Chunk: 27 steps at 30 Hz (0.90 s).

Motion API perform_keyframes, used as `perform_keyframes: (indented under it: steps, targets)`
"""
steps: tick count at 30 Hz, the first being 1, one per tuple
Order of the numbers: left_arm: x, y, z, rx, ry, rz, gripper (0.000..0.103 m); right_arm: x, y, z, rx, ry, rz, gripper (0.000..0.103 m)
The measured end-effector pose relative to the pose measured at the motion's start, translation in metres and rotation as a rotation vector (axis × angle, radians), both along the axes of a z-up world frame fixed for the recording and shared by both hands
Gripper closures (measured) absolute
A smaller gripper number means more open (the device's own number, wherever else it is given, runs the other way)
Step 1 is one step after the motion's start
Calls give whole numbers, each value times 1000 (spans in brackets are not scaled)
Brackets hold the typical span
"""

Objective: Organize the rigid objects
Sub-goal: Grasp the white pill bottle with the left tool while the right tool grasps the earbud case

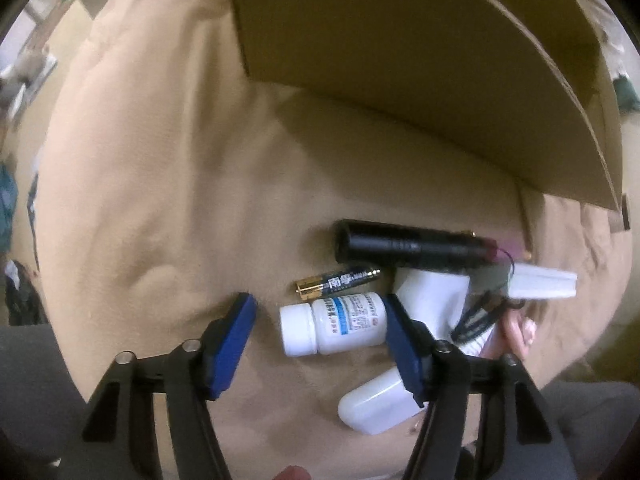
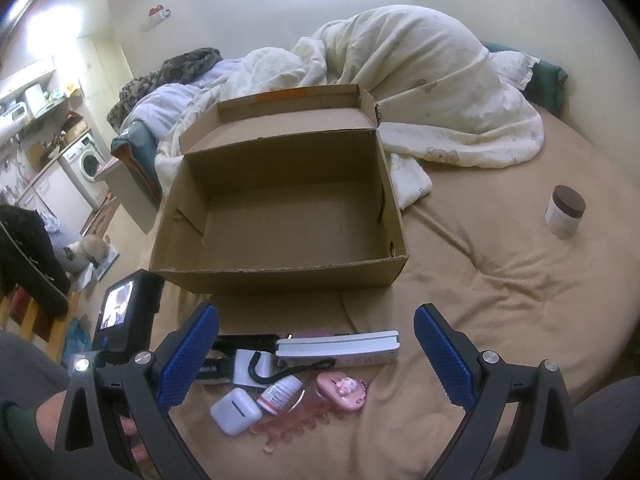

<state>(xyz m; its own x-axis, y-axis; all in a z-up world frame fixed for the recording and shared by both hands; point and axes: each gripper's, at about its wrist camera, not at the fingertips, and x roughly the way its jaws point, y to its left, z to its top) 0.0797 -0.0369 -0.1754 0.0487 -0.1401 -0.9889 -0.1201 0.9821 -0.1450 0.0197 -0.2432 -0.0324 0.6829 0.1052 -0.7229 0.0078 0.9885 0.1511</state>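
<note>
In the left wrist view a white pill bottle (image 1: 334,328) with a blue label lies on its side on the tan bedsheet, between the blue pads of my left gripper (image 1: 319,300). The right pad (image 1: 402,344) rests against the bottle's base, and a gap separates the left pad (image 1: 236,344) from the cap. Beside the bottle lie an AA battery (image 1: 338,282), a black flashlight (image 1: 412,246) and a white earbud case (image 1: 376,404). My right gripper (image 2: 317,312) hangs open and empty above the pile, in front of the empty cardboard box (image 2: 280,276).
A long white box (image 2: 340,346), a small red-labelled bottle (image 2: 278,392), a pink hair claw (image 2: 288,428) and a pink compact (image 2: 344,390) lie close by. A brown-lidded jar (image 2: 564,212) stands far right. A crumpled duvet (image 2: 420,80) lies behind the box.
</note>
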Motion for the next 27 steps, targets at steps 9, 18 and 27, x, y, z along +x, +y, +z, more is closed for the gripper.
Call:
perform_keyframes:
  steps: [9,18,27]
  targets:
    - [-1,15,49,91,-77,-73,60,13,19,-33,28,180,176,0]
    - [-10,52,94,186,-216,-119,60,13,105,-98,-149,426,489,13]
    - [-20,71,99,145,-250,-90,60,12,178,-146,-368,441,645,19]
